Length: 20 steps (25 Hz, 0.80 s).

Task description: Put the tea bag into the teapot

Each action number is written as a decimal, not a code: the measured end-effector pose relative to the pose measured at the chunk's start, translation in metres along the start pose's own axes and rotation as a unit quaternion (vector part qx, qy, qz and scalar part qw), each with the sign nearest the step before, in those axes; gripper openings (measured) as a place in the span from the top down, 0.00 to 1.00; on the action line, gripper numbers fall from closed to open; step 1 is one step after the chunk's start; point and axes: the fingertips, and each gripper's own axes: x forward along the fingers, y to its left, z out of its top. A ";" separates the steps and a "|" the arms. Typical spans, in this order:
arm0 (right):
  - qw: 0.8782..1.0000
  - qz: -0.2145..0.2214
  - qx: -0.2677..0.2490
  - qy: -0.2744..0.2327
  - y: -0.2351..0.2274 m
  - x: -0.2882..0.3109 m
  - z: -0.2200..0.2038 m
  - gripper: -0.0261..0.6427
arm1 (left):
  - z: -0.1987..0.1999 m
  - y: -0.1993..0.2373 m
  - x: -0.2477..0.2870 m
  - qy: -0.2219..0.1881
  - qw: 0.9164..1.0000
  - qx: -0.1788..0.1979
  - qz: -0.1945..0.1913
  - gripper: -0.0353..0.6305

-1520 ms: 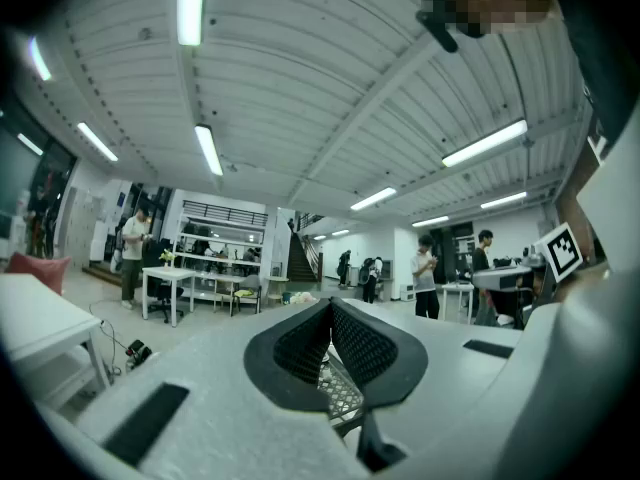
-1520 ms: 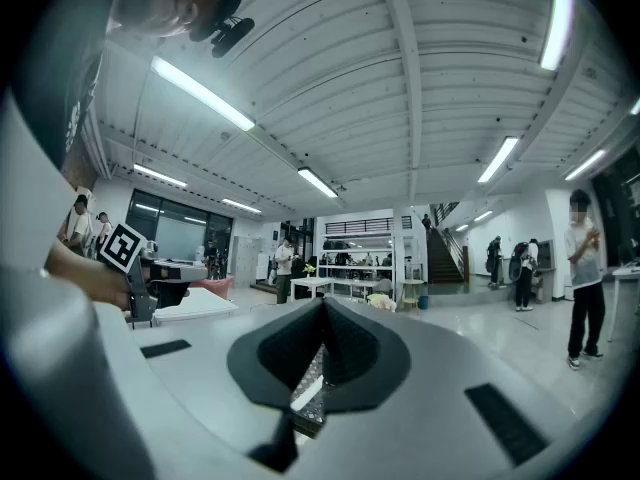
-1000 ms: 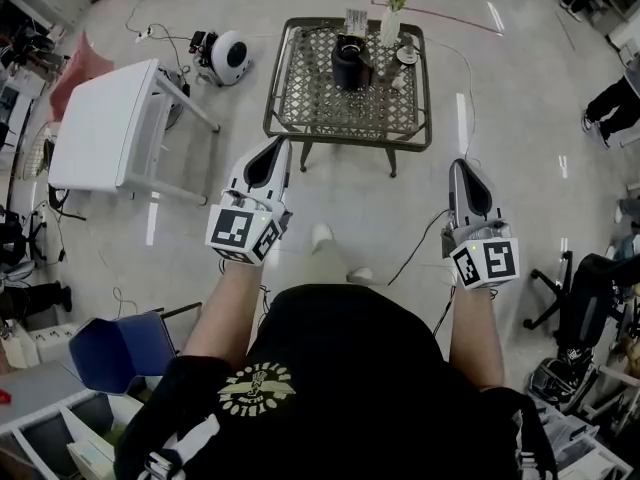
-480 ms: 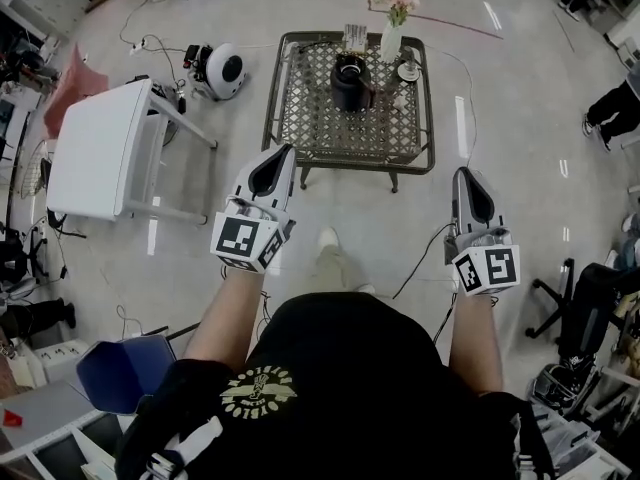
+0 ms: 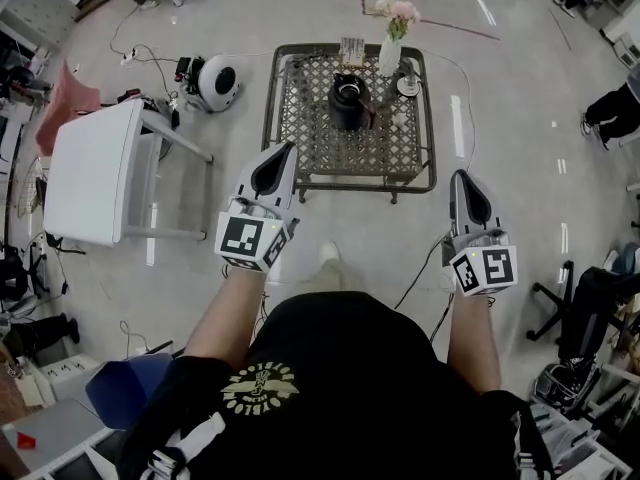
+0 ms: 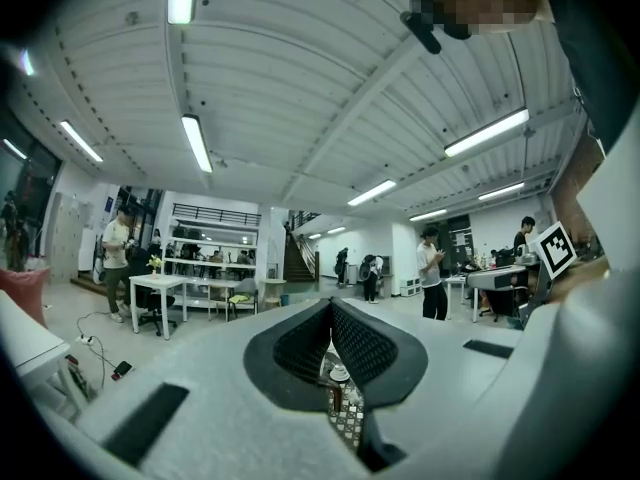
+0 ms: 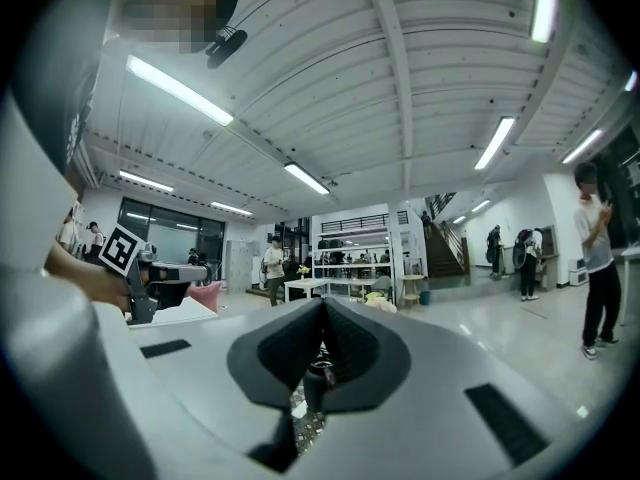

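A black teapot stands on the metal lattice table ahead of me, beside a white vase of flowers and a small cup on a saucer. No tea bag shows clearly in any view. Both grippers hang in the air short of the table, pointing at it. My left gripper has its jaws together with nothing in them, and so does my right gripper. Below the closed left gripper the lattice table and cup show. Under the closed right gripper the teapot shows.
A white table stands at the left, with a round white device and cables on the floor behind it. A blue chair is at lower left, an office chair at right. A person's legs show at the right edge.
The lattice table has come nearer in the head view and the white table has slid left. Both grippers hold about the same place and stay closed.
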 end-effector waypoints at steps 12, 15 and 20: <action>1.000 -0.010 -0.001 0.008 0.000 0.065 0.002 0.95 | -0.001 0.058 0.038 -0.007 1.000 -0.023 -0.009 0.93; 1.000 -0.018 0.005 0.009 -0.001 0.081 0.002 0.95 | -0.003 0.070 0.050 -0.006 1.000 -0.020 -0.023 0.93; 0.999 -0.036 0.001 0.007 -0.002 0.093 0.005 0.95 | -0.002 0.085 0.066 -0.008 0.999 -0.013 -0.044 0.93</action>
